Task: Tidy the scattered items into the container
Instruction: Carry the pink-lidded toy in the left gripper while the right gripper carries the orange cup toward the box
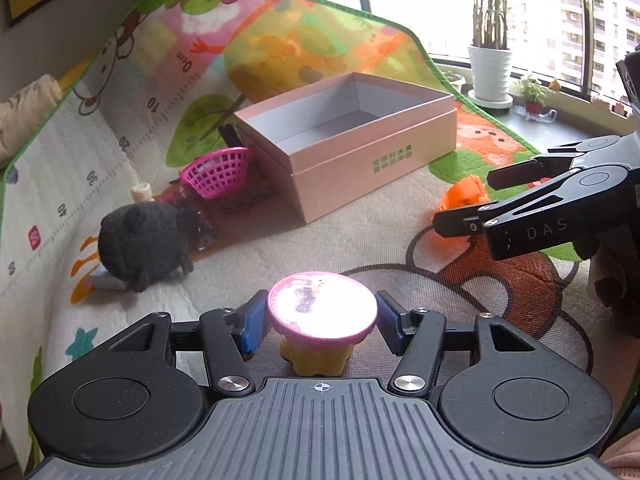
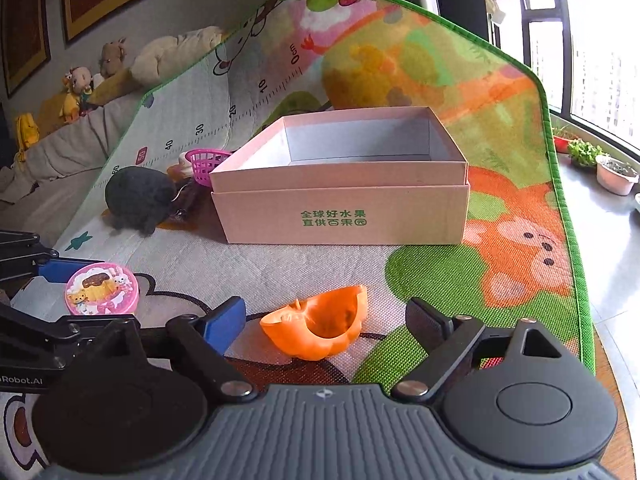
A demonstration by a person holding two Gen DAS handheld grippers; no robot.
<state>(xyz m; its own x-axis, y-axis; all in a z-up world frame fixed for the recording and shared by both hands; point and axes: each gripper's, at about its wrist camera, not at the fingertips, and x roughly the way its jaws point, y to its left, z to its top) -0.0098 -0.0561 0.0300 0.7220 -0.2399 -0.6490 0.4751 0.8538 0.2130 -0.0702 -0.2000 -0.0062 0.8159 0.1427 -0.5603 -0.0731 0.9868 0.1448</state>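
Note:
An open pink cardboard box (image 1: 360, 148) (image 2: 344, 216) stands on the play mat. A yellow pudding cup with a pink lid (image 1: 322, 308) (image 2: 102, 288) sits between the pads of my left gripper (image 1: 320, 322), which is open around it with small gaps each side. An orange pumpkin half (image 2: 320, 326) (image 1: 466, 196) lies hollow side up between the fingers of my right gripper (image 2: 326, 326), which is open. A black plush toy (image 1: 140, 240) (image 2: 140, 198) and a magenta basket (image 1: 216, 172) (image 2: 206, 162) lie left of the box.
The colourful play mat (image 2: 500, 128) curls up behind the box. A small cream item (image 1: 142, 192) and a dark clear item (image 1: 200, 220) lie near the basket. Potted plants (image 1: 490, 68) stand by the window on the right. Stuffed toys (image 2: 76, 84) sit on a sofa back left.

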